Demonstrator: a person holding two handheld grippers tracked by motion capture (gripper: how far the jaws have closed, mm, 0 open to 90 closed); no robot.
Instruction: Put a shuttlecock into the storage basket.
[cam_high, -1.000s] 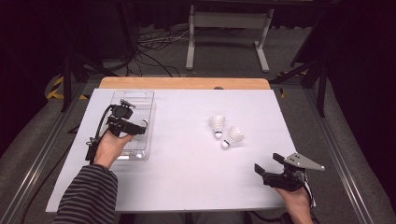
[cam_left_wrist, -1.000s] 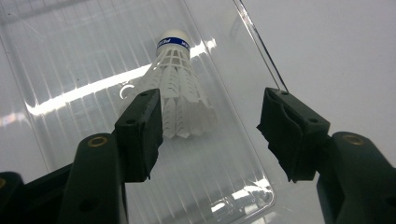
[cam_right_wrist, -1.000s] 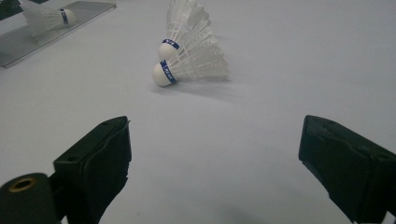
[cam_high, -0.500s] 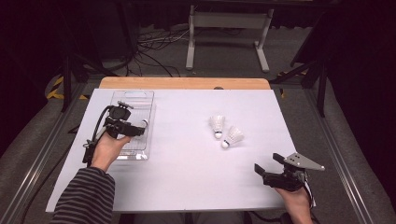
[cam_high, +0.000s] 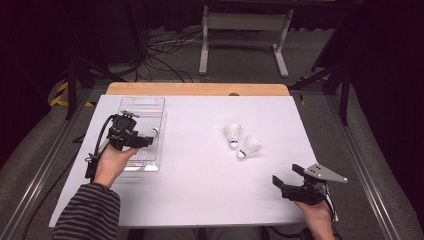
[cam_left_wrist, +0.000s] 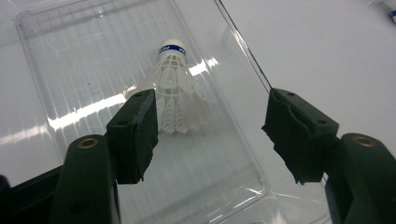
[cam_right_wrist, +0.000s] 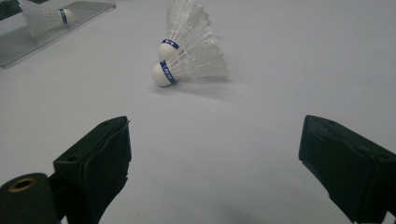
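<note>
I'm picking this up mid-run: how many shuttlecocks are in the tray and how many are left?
Done: one shuttlecock lies in the clear tray. In hand: nothing; the left gripper has just been opening its jaws, and they stand wide, not pressing the shuttlecock. Left: two shuttlecocks lie on the white table, touching as the right gripper view shows them. The right gripper stands open near them.

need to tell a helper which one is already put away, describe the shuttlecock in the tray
On the white table, find the clear plastic tray at the far left. One shuttlecock lies on its side inside it, just ahead of the left gripper. The other two shuttlecocks lie together on the bare table.
</note>
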